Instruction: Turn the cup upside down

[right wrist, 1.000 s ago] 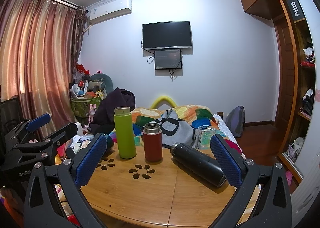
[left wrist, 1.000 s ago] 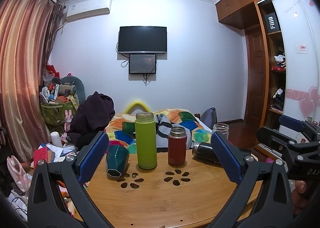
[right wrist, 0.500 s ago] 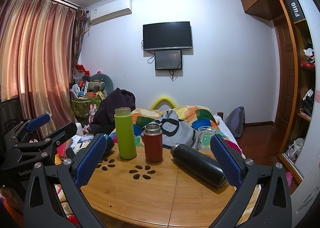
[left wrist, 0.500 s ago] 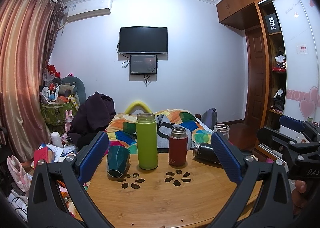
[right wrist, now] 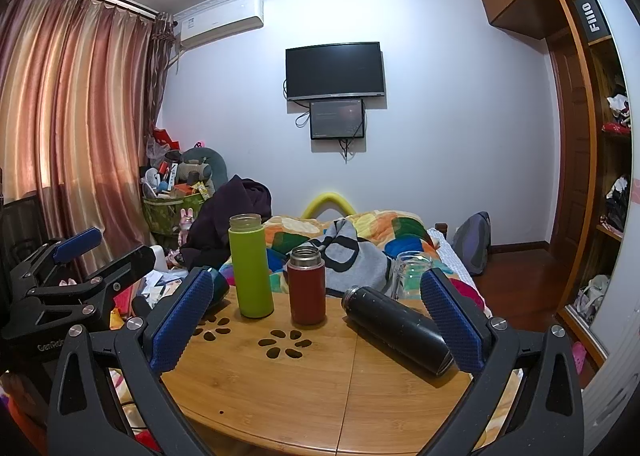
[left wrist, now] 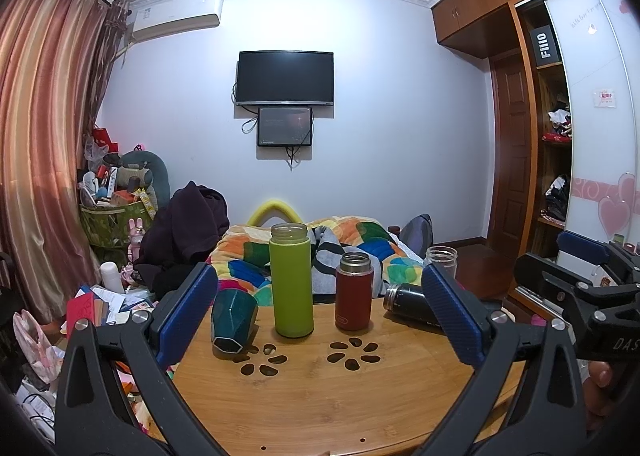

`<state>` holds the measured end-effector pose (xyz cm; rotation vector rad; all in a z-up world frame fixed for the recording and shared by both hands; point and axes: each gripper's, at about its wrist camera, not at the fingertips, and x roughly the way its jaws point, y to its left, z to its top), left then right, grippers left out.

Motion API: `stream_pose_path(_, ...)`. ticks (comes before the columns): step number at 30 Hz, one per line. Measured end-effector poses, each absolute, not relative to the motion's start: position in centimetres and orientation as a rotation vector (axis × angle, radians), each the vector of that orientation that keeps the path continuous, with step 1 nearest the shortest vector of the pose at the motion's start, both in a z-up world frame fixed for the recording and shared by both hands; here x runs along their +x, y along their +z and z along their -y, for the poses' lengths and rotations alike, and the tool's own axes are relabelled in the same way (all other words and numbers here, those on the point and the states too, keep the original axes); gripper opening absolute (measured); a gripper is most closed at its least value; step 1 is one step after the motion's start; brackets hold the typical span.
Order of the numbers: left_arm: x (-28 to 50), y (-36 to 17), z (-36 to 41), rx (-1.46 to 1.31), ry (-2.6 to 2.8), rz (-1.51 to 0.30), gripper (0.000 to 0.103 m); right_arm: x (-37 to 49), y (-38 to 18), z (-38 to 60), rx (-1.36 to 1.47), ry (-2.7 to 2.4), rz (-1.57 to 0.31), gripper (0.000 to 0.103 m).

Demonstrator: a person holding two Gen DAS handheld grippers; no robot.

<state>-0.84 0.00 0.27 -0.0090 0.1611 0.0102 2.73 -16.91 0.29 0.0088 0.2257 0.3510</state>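
Observation:
On a round bamboo table (left wrist: 320, 396) stand an upright green bottle (left wrist: 291, 280) and an upright red flask (left wrist: 354, 292). A dark teal faceted cup (left wrist: 232, 322) sits at the table's left, narrow end down. A black flask (left wrist: 408, 302) lies on its side at the right; it also shows in the right wrist view (right wrist: 400, 330). A clear glass jar (left wrist: 440, 260) stands behind it. My left gripper (left wrist: 320, 324) is open and empty, short of the bottles. My right gripper (right wrist: 316, 324) is open and empty, with the black flask by its right finger.
A bed with a colourful quilt (left wrist: 360, 240) lies right behind the table. Clutter and a green basket (left wrist: 116, 220) fill the left floor by the curtain. A wooden wardrobe (left wrist: 552, 136) stands at the right. The other gripper shows at each view's edge (left wrist: 592, 296).
Both views have shifted only slightly; the bottles sit a touch lower and to the right in the left view. Both grippers stay open and empty.

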Motion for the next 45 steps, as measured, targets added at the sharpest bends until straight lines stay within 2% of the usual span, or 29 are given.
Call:
stream_pose_path(8, 2.0, -0.6, 0.3, -0.032, -0.075, -0.236, 0.103, 3.2, -0.5, 17.5, 0.009, 0.326, -0.240, 0.103)
stream_pose_path(20, 16.8, -7.2, 4.6, -0.016, -0.158, -0.578, 0.103, 6.8, -4.2, 21.9, 0.061, 0.215, -0.347, 0.103)
stream_pose_path(26, 22.9, -9.6, 4.6, -0.044, -0.089, -0.653, 0.103, 8.5, -6.1, 24.0, 0.098, 0.195, -0.406, 0.103)
stream_pose_path(28, 24.2, -10.1, 4.6, -0.049, -0.074, -0.668, 0.091, 9.1, -6.8, 24.4, 0.111, 0.193, -0.428, 0.103)
stream_pose_path(33, 26.6, -11.2, 4.6, -0.052, -0.046, -0.718, 0.077, 10.0, -8.3, 25.2, 0.132, 0.193, -0.470, 0.103)
stream_pose_path(35, 27.3, -11.7, 4.4, -0.051, -0.030, -0.741, 0.064, 10.2, -8.5, 25.4, 0.140, 0.195, -0.481, 0.103)
stream_pose_path(45, 24.9, -11.1, 3.2, -0.041, -0.109, -0.792, 0.061, 10.1, -8.5, 24.9, 0.119, 0.200, -0.488, 0.103)
